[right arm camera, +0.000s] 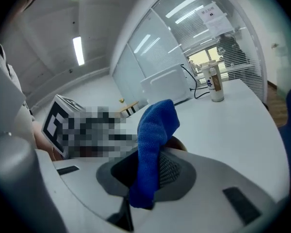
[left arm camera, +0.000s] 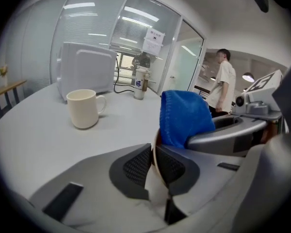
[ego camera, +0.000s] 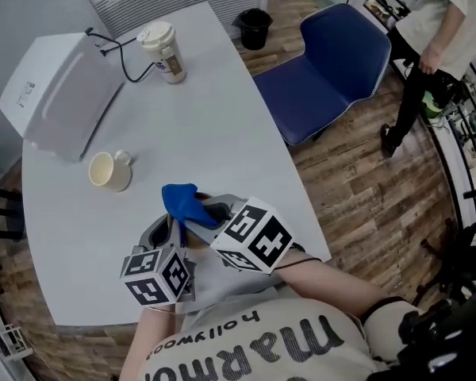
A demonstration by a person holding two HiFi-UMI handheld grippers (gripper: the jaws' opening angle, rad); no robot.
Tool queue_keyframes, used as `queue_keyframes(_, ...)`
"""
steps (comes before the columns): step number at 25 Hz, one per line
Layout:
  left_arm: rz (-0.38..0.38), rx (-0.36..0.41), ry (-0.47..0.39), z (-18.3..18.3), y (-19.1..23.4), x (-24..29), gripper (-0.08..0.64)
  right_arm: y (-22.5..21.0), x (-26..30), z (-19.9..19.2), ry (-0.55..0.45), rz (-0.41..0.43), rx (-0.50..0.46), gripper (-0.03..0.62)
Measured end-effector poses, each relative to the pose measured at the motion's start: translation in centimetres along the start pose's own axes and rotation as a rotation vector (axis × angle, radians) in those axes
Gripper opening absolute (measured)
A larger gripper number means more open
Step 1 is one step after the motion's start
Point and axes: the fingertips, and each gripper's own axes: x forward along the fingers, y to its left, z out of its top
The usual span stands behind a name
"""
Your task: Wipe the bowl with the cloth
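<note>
My left gripper (left arm camera: pixel 154 166) is shut on the thin brownish rim of the bowl (left arm camera: pixel 155 149), which stands edge-on between its pads. A blue cloth (left arm camera: pixel 184 116) drapes over the bowl just beyond those pads. My right gripper (right arm camera: pixel 148 171) is shut on that blue cloth (right arm camera: pixel 154 144), which sticks up out of its jaws; a bit of the bowl's brown rim (right arm camera: pixel 178 143) shows behind it. In the head view both grippers meet over the table's near edge, the blue cloth (ego camera: pixel 186 203) bunched between them, and the bowl is mostly hidden.
On the white table (ego camera: pixel 214 125) stand a cream mug (ego camera: pixel 109 171), a lidded paper cup (ego camera: pixel 164 51) and a white box (ego camera: pixel 59 94) with a black cable. A blue chair (ego camera: pixel 333 70), a black bin (ego camera: pixel 255 28) and a standing person (ego camera: pixel 436 38) are to the right.
</note>
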Motion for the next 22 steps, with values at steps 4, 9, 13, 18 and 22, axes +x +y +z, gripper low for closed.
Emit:
queue_keyframes(4,-0.071,0.048,-0.019,1.2,-1.6,-0.2,0.04,-0.5,-0.9,0.7,-0.014,-0.073,-0.06,0.061)
queue_keyframes(9,-0.021,0.119,-0.051,2.9,-2.4,-0.6,0.038,-1.6,-1.5,2.1,-0.018,-0.156,-0.04,0.061)
queue_keyframes(13,0.023,0.166,-0.133,5.2,-3.2,-1.1,0.04,-3.0,-2.6,4.1,-0.084,-0.224,0.006,0.061)
queue_keyframes(18,0.045,0.22,-0.212,8.1,-4.1,-0.8,0.043,-4.9,-4.1,6.4,-0.194,-0.287,0.067,0.061)
queue_keyframes(22,0.062,0.207,-0.23,8.0,-4.6,-1.6,0.046,-5.3,-5.3,5.8,-0.252,-0.301,0.221,0.061)
